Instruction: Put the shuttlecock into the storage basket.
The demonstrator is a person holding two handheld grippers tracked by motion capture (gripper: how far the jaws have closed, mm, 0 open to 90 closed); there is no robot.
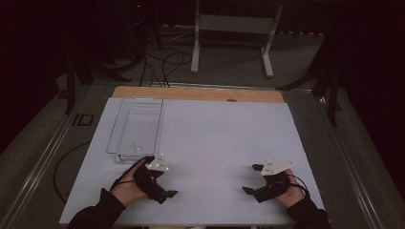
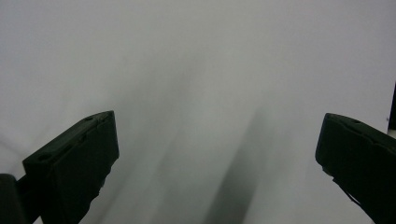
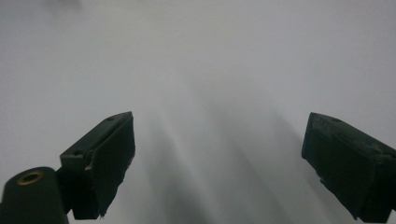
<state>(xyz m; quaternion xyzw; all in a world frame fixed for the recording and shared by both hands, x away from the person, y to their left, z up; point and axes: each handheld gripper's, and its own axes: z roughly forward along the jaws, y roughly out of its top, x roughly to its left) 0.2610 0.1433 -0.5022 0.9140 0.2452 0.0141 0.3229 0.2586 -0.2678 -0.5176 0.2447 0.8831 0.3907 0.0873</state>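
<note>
My left gripper [image 1: 160, 176] rests low over the white table sheet [image 1: 215, 143] at the front left, held in a hand, just in front of a clear plastic tray [image 1: 136, 126]. Its jaws stand wide apart with nothing between them; in the left gripper view [image 2: 217, 140] only bare white sheet lies between them. My right gripper [image 1: 252, 178] sits at the front right, also held in a hand, jaws spread wide and empty. In the right gripper view [image 3: 219, 140] the same blank sheet shows between the black pads [image 3: 109, 158].
The clear tray stands lengthwise at the left of the sheet, with a small clear piece [image 1: 129, 153] at its near end. A wooden board edge [image 1: 200, 93] runs along the far side. Beyond the table stand a white frame [image 1: 234, 38] and floor cables [image 1: 162, 67].
</note>
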